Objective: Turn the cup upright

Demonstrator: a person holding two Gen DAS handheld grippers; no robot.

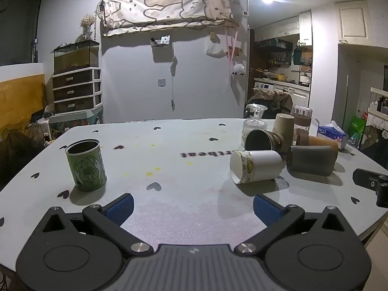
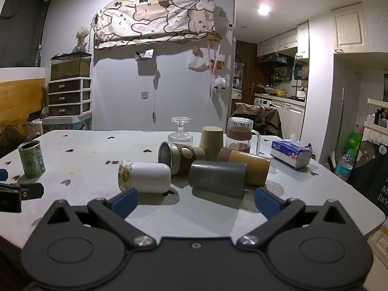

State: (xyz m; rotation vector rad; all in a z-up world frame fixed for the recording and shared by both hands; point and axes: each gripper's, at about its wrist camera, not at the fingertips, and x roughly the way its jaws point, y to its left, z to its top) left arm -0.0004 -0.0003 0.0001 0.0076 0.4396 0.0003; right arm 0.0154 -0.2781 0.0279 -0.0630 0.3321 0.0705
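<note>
Both grippers, left point(image 1: 192, 205) and right point(image 2: 196, 200), are being held with fingers spread, empty, near the white cup point(image 2: 145, 177) lying on the tabletop point(image 2: 72, 143).

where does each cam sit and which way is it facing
Left wrist: rides on the left gripper, low over the table, facing the far wall; green can ahead left, white cup ahead right; own open fingers show, plus the right gripper's tip at the right edge.
Right wrist: rides on the right gripper, facing the same way, at the grey cup and the pile behind it; own open fingers show, left gripper at the left edge.
Shared: table, can, white cup, grey cup, wall.
</note>
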